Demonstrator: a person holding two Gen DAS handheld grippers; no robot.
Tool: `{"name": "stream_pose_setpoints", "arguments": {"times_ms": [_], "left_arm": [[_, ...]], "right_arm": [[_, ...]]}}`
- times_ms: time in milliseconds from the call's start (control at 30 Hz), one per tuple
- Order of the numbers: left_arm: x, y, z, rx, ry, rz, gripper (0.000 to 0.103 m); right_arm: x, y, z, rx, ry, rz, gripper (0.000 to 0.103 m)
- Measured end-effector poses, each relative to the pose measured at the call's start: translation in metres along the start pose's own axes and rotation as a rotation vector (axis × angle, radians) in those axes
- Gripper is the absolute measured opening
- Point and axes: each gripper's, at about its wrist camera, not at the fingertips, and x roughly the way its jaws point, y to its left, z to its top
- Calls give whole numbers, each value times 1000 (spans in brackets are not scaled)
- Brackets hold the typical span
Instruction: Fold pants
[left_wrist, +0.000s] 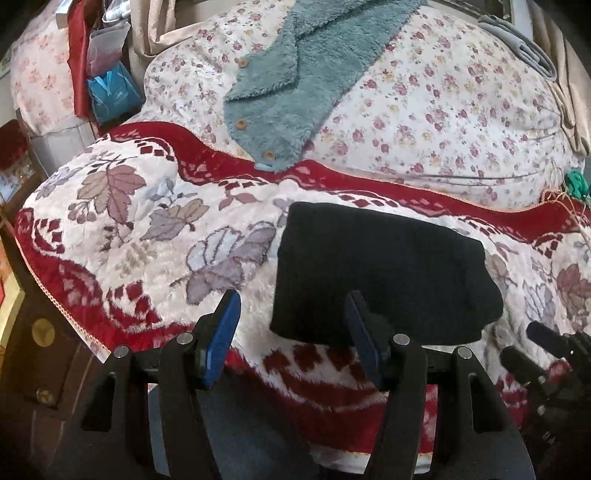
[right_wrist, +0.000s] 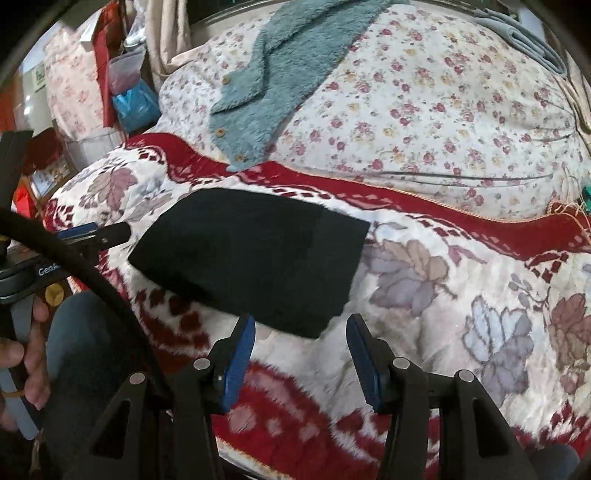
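Note:
The black pants (left_wrist: 384, 273) lie folded into a compact rectangle on the red and white leaf-patterned blanket (left_wrist: 147, 240). My left gripper (left_wrist: 291, 306) is open and empty, just in front of the bundle's near left corner. In the right wrist view the folded pants (right_wrist: 255, 254) lie ahead and to the left. My right gripper (right_wrist: 301, 328) is open and empty, just short of the bundle's near right corner. The left gripper's fingers (right_wrist: 92, 234) show at the left edge of that view, beside the bundle.
A teal fluffy buttoned garment (left_wrist: 295, 85) lies on the floral bedcover (left_wrist: 443, 110) behind the blanket. Folded grey cloth (left_wrist: 524, 48) sits at the far right. Bags and boxes (left_wrist: 107, 85) crowd the far left. The bed's front edge is close below the grippers.

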Motion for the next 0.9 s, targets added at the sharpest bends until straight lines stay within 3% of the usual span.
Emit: {"name": "stream_pose_setpoints", "arguments": {"times_ms": [667, 767, 833, 900], "left_arm": [[-11, -3, 0, 9, -9, 7, 58], [-15, 2, 0, -2, -28, -5, 58], [-28, 8, -1, -18, -104, -35, 58], [-43, 10, -4, -5, -201, -44, 60]], "right_arm": [[-18, 20, -1, -56, -46, -3, 49], [-28, 22, 0, -70, -100, -27, 49], [-41, 23, 1, -76, -182, -83, 49], [-56, 24, 1, -89, -308, -127, 59]]}}
